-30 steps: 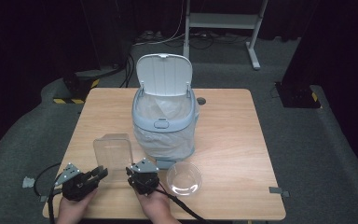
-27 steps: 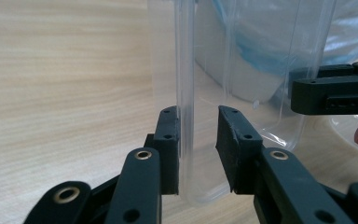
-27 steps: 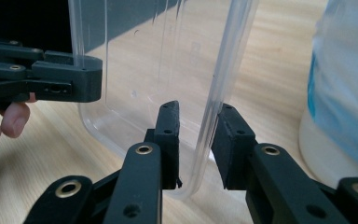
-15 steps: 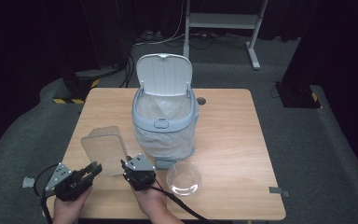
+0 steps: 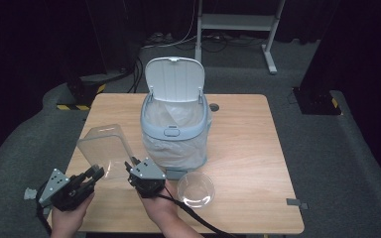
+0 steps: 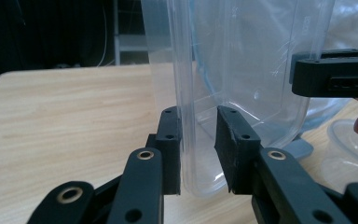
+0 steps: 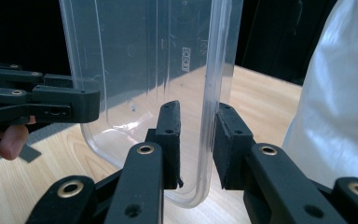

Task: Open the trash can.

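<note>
Above table (image 5: 248, 144): container (image 5: 104, 148) apparently higher (both grippers clamped).

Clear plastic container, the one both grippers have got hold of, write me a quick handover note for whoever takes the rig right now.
Left gripper: jaws shut on one rim wall of the clear container.
Right gripper: jaws shut on the opposite rim wall.
Where things are: the container is held tilted above the table, just left of the bin, whose lid stands open and which has a white liner. A clear round lid lies on the table in front of the bin.
Done: container gripped on both sides and lifted.
Left: probably carry it over the bin's mouth and tip it; the container looks empty, so confirm first.
</note>
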